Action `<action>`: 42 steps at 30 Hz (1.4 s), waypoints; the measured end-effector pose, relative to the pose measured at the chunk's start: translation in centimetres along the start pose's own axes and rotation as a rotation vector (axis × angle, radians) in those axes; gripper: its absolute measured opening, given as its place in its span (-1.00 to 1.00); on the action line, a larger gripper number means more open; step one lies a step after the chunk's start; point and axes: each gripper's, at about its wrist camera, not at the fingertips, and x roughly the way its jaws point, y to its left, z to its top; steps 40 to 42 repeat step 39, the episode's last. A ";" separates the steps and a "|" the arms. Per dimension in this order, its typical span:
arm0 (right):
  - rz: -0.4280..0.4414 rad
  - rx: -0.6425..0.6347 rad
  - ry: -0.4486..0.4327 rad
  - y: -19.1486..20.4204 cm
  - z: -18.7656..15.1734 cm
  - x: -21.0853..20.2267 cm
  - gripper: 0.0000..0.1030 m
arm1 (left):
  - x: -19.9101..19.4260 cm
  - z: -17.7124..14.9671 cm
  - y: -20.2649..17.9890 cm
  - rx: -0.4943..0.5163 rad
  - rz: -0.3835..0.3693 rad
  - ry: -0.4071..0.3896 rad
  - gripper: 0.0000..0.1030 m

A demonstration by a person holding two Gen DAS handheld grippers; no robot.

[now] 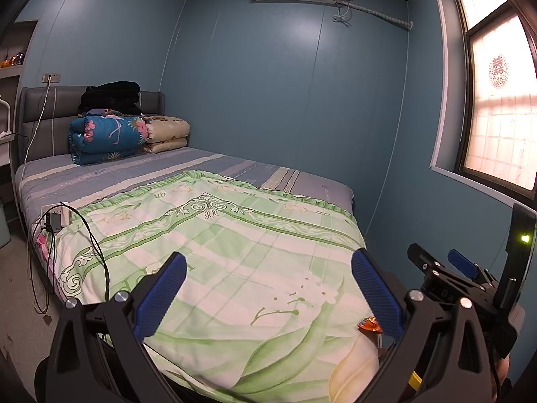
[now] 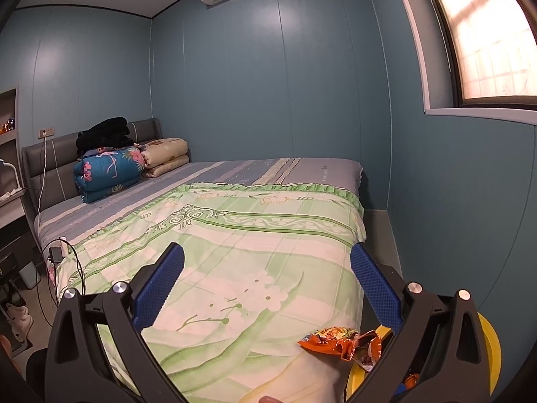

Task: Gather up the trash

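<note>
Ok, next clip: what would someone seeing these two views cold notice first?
Probably the bed filling the blue room, with a green floral quilt spread over its near half. Next, the crumpled orange snack wrapper at the quilt's near right corner, just above a yellow bin beside the bed. Both the left gripper and the right gripper are open and empty above the quilt.

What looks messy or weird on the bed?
A crumpled orange snack wrapper lies at the near right edge of the green bedspread, partly hanging over a yellow bin. A charger and cables also sit on the bed's left edge.
</note>
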 end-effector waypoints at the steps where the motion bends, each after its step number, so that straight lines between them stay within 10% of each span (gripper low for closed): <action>1: 0.001 0.002 0.001 0.0 0.0 0.0 0.84 | 0.0 0.0 0.0 0.001 0.000 0.000 0.84; 42: -0.001 0.015 0.047 -0.3 -0.6 1.1 0.84 | 0.6 -0.1 -0.1 -0.010 0.001 0.020 0.85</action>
